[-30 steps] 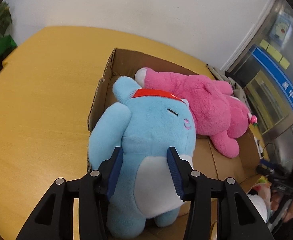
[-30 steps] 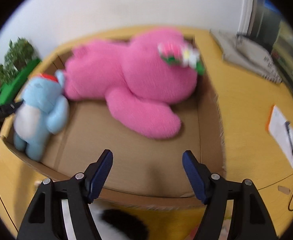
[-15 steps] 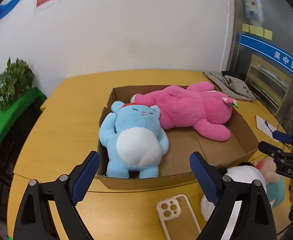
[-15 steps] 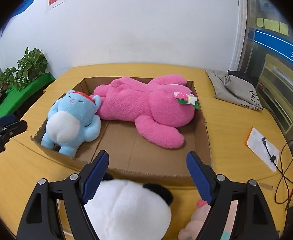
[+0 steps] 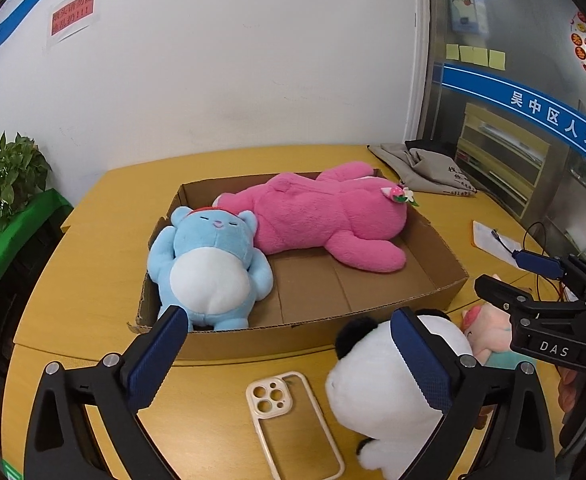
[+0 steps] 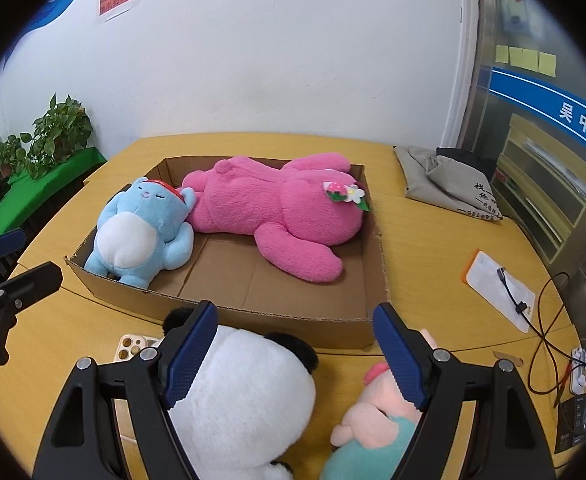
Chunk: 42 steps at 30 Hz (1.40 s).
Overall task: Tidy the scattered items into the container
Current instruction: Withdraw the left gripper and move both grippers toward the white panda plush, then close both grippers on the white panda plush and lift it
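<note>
A shallow cardboard box (image 5: 313, 336) (image 6: 285, 328) stands on the yellow table. A blue plush (image 5: 209, 264) (image 6: 141, 236) lies on its back in the box's left end, beside a large pink plush (image 5: 325, 216) (image 6: 277, 208). My left gripper (image 5: 287, 314) hovers before the box with its jaws opening wide and nothing between them. My right gripper (image 6: 295, 309) is open above a white panda plush (image 6: 245, 392) (image 5: 377, 400) and a small pink-and-teal plush (image 6: 377, 412) (image 5: 489, 336). A clear phone case (image 5: 293, 420) (image 6: 133, 348) lies in front of the box.
A grey cloth bag (image 5: 425, 168) lies at the table's far right. A paper with a cable (image 6: 501, 284) and a power strip (image 6: 581, 364) are on the right side. Potted plants (image 6: 53, 132) stand left of the table.
My left gripper let go of the blue plush, opened wide and drew back and up from the box. The right gripper also drew back, over the panda.
</note>
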Each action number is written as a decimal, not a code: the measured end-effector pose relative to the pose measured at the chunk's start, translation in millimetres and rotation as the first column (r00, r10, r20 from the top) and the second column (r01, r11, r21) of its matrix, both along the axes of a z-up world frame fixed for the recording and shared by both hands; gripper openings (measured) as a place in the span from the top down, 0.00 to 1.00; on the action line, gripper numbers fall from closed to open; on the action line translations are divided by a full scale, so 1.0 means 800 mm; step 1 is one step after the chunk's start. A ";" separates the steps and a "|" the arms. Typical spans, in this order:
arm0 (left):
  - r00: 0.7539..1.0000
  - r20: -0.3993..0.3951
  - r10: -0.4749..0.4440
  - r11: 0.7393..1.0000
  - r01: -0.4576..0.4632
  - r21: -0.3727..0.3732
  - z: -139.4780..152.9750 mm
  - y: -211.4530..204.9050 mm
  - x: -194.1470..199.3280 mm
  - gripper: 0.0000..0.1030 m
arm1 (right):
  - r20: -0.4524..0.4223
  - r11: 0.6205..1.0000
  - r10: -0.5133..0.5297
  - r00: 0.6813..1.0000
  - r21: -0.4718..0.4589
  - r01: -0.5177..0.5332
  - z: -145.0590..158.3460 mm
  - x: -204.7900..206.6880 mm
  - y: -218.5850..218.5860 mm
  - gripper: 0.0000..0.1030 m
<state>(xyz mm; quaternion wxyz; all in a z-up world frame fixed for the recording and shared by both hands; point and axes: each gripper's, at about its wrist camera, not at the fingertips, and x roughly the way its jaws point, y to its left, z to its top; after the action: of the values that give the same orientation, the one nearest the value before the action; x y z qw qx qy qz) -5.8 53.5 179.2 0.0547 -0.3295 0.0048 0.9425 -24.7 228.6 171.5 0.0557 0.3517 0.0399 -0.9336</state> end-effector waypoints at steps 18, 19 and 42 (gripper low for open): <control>0.996 0.058 -0.061 0.995 0.056 0.083 -0.024 0.016 0.010 0.00 | 0.019 0.999 0.021 1.000 -0.028 -0.020 -0.014 0.018 0.013 0.22; 0.995 0.070 -0.073 0.993 0.067 0.093 -0.029 0.017 0.008 0.00 | 0.023 0.999 0.031 0.999 -0.035 -0.030 -0.019 0.020 0.016 0.22; 0.885 0.245 -0.395 0.854 0.256 0.453 -0.149 -0.001 -0.019 0.19 | 0.109 0.879 0.448 0.888 -0.235 -0.415 -0.130 0.047 -0.019 0.13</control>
<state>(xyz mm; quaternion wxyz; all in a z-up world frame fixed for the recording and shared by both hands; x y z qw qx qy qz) -20.7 52.8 60.1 0.2832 -0.4577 -0.1449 0.8303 13.3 213.6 67.2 0.3016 0.3997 0.0164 -0.8654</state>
